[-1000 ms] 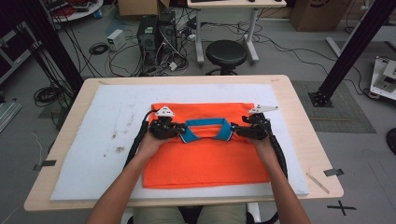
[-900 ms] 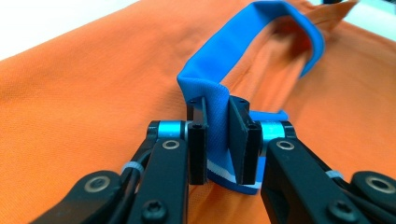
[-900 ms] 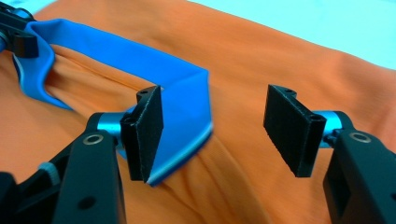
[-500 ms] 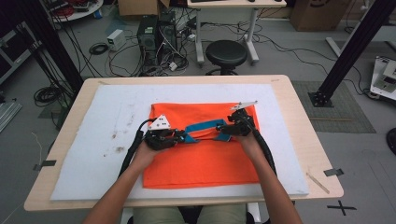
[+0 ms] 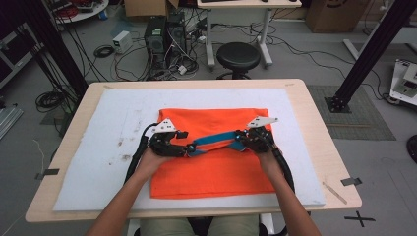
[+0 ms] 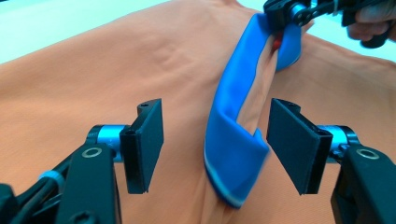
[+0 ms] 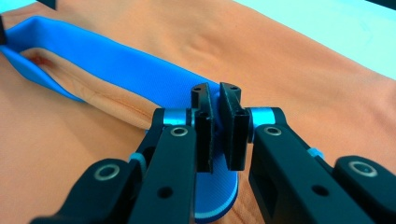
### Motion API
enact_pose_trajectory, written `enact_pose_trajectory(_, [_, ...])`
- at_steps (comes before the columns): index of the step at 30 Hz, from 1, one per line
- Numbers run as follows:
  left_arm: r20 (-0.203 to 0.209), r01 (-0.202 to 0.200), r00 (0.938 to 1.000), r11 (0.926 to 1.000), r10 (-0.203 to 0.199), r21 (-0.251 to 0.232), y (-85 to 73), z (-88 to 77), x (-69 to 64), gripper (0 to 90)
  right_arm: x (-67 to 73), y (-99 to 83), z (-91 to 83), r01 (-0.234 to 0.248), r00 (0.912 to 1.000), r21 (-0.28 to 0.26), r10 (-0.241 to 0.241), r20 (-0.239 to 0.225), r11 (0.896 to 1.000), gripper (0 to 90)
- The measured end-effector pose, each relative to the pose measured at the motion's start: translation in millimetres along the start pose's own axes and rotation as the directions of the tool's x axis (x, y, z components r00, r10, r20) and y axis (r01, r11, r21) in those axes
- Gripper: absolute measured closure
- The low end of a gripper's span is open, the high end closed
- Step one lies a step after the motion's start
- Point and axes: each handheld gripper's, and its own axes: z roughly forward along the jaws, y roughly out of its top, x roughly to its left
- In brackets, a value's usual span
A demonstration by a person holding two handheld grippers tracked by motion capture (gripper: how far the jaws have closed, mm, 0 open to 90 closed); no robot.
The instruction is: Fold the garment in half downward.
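On the orange garment (image 5: 211, 162), blue collar (image 5: 214, 141) (stretched, creased)

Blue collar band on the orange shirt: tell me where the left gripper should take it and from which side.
Grip the raised folded end of the blue collar band, which stands up off the orange shirt between the left gripper's jaws; these have just opened. Come straight along the band from this end, one pad each side. The right gripper is shut on its far end.
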Motion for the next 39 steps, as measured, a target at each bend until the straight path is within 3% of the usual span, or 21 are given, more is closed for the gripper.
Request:
enact_pose_trajectory(2, [0.028, 0.001, 0.9996, 0.9991, -0.002, 0.043, -2.1, 6.9, -0.9, 38.5, 2.0, -3.7, -2.0, -0.006, 0.9999, -0.004, 0.006, -0.008, 1.0, 84.9])
enact_pose_trajectory(3, [0.044, -0.006, 0.999, 0.998, 0.003, 0.063, -3.7, 9.7, -2.0, 45.1, 2.9, -5.0, -2.8, -0.01, 0.9999, -0.005, 0.01, -0.01, 1.0, 83.9])
enact_pose_trajectory(6, [0.071, -0.051, 0.9964, 0.9965, 0.046, 0.066, -4.4, 11.0, -8.5, 69.6, 3.7, -5.5, -7.6, -0.031, 0.9992, -0.009, 0.03, -0.024, 0.999, 68.4])
enact_pose_trajectory(8, [0.08, -0.084, 0.9937, 0.9944, 0.079, 0.065, -3.0, 9.6, -13.0, 75.2, 3.6, -2.7, -13.3, -0.045, 0.9987, -0.043, 0.044, -0.026, 0.998, 56.0])
enact_pose_trajectory(12, [0.14, -0.129, 0.9834, 0.9878, 0.116, 0.088, -5.8, 7.5, -19.2, 77.4, 2.3, 7.8, -22.2, -0.097, 0.9953, -0.109, 0.096, -0.01, 0.989, 45.5])
enact_pose_trajectory(15, [0.19, -0.145, 0.9739, 0.9846, 0.124, 0.098, -10.3, 5.0, -24.3, 73.4, 4.0, 13.6, -21.7, -0.091, 0.9958, -0.099, 0.092, 0.003, 0.991, 47.9])
enact_pose_trajectory(18, [0.211, -0.14, 0.9707, 0.984, 0.114, 0.11, -14.7, -1.1, -26.7, 67.2, 5.4, 15.1, -16.3, -0.082, 0.9966, -0.077, 0.082, -0.003, 0.994, 51.2])
enact_pose_trajectory(19, [0.207, -0.13, 0.9726, 0.9855, 0.105, 0.109, -16.0, -4.4, -26.2, 65.0, 5.9, 15.3, -14.4, -0.077, 0.997, -0.068, 0.077, -0.002, 0.995, 53.5])
enact_pose_trajectory(21, [0.174, -0.09, 0.9822, 0.9909, 0.071, 0.101, -18.1, -11.4, -23.3, 54.5, 6.8, 15.3, -11.2, -0.079, 0.9969, -0.05, 0.079, -0.01, 0.996, 59.7])
enact_pose_trajectory(24, [0.111, -0.054, 0.9927, 0.9964, 0.046, 0.065, -21.5, -23.9, -15.8, 51.5, 10.6, 12.5, -8.1, -0.055, 0.9978, -0.016, 0.055, -0.039, 0.998, 69.4])
enact_pose_trajectory(28, [0.026, 0.006, 0.9997, 0.9999, -0.006, -0.009, -26.0, -39.3, -5.2, 47.6, 19.8, -0.4, -6.9, -0.02, 0.9971, 0.038, 0.023, -0.073, 0.999, 72.3])
enact_pose_trajectory(32, [-0.059, 0.044, 0.9971, 0.9977, -0.047, -0.052, -30.1, -49.3, 1.3, 45.5, 26.2, -16.8, -6.0, -0.007, 0.9959, 0.073, 0.013, -0.09, 0.997, 72.3])
enact_pose_trajectory(35, [-0.118, 0.062, 0.9905, 0.996, -0.07, -0.065, -33.8, -53.5, 3.3, 45.2, 29.0, -27.8, -4.7, 0.0, 0.9959, 0.099, 0.009, -0.09, 0.995, 72.3])
enact_pose_trajectory(39, [-0.167, 0.083, 0.9818, 0.9951, -0.091, -0.053, -39.2, -56.2, 5.6, 44.6, 31.4, -36.7, -4.7, 0.009, 0.9955, 0.114, 0.002, -0.095, 0.993, 72.4])
